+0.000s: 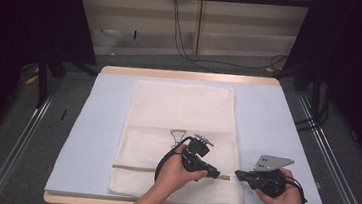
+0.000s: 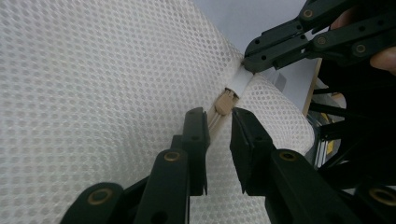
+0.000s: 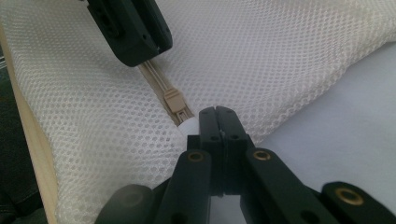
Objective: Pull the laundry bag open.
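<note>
Starting at your left, the white mesh laundry bag point(image 1: 181, 132) lies flat on the pale blue mat point(image 1: 91, 123) that covers the table point(image 1: 186, 75), its zipper point(image 1: 135, 168) running across the end nearest you. Expect the bag to be light, limp and a little slippery: the open netting will bunch and slide under any push, so it offers nothing firm to grab except along the zipper tape. Your left gripper point(image 2: 217, 123) hovers over that tape with its jaws parted and nothing pinched; the tan slider point(image 2: 224, 102) sits just beyond the tips, between the two tools. That small, stiff slider is probably the piece to take, gripped squarely on its body, since the mesh beside it would only stretch. A black binder clip point(image 1: 178, 134) rests on the bag just above your left hand point(image 1: 174, 174). Moving to your right, your right gripper point(image 3: 216, 116) is clamped tight on the white tab point(image 2: 240, 81) at the zipper's end near the bag's right edge, which should anchor the soft fabric. Keep that hold taut and low, because slack would likely let the netting ruck up ahead of the slider and jam it.
</note>
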